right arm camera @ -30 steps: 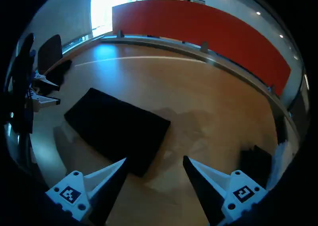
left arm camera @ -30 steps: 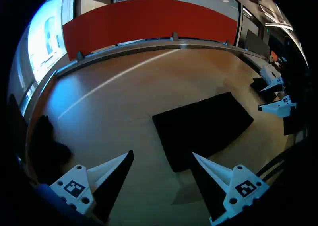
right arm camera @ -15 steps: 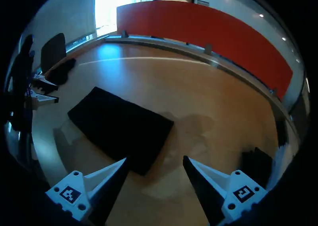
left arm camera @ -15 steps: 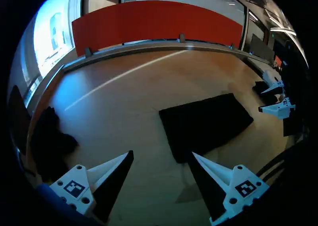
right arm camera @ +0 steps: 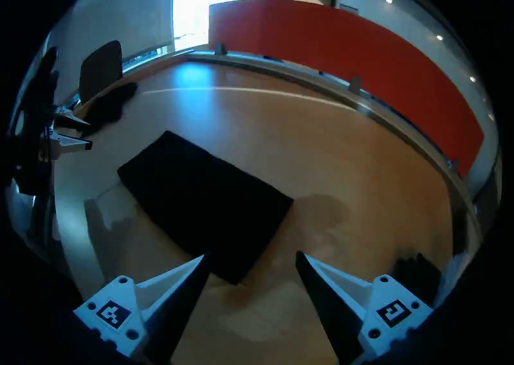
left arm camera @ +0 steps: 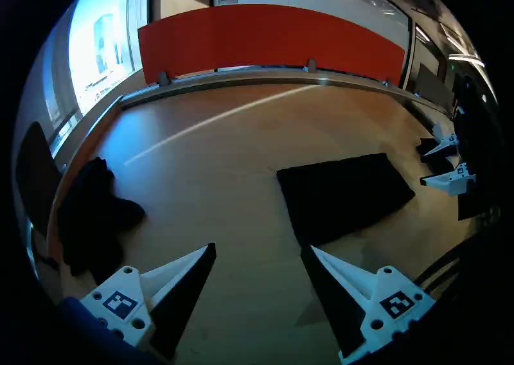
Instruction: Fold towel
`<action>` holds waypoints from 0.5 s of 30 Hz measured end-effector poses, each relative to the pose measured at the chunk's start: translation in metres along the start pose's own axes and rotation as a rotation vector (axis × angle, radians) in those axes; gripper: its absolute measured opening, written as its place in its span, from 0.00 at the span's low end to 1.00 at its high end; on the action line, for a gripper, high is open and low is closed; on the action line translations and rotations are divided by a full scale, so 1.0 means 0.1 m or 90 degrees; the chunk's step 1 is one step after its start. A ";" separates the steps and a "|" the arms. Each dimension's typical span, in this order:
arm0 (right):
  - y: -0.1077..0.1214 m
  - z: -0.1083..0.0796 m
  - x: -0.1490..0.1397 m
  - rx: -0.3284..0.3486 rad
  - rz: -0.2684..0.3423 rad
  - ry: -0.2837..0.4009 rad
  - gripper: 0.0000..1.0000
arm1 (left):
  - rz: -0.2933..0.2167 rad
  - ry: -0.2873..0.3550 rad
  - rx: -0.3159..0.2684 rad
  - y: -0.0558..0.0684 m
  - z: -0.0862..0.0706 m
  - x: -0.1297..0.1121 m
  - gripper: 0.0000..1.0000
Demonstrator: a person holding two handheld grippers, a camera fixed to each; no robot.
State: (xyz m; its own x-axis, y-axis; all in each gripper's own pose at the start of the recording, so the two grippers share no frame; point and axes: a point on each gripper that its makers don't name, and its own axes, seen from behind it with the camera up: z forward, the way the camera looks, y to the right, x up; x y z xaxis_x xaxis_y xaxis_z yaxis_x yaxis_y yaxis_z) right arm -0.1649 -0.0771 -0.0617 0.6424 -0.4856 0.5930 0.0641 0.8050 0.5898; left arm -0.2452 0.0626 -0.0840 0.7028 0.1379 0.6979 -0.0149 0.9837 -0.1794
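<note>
One towel, two claws

Black towel (flat) on table

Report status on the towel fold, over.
Left tongs open, right tongs open, both empty. Black towel flat on table, untouched. Dark cloth heap off to one side, clear of it.

towel: plain black, no pattern | desk: warm tan wood tone, pale glare streak, blue cast toward left edge | partition along far edge: flat red-orange | cloth heap at left edge: black | left gripper, right gripper: white fingers, black inner faces, black-and-white square markers
</note>
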 end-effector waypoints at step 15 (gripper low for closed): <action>-0.06 0.15 -0.29 0.027 -0.036 -0.042 1.00 | -0.022 -0.003 0.023 -0.15 -0.20 -0.16 0.98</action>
State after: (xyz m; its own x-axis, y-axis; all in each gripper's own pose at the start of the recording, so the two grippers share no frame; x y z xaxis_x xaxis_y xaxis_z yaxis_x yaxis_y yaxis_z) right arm -0.1956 -0.0729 -0.0738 0.5874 -0.5523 0.5915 0.0653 0.7608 0.6456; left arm -0.2423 0.0432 -0.1063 0.7000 0.1038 0.7066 -0.0167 0.9915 -0.1292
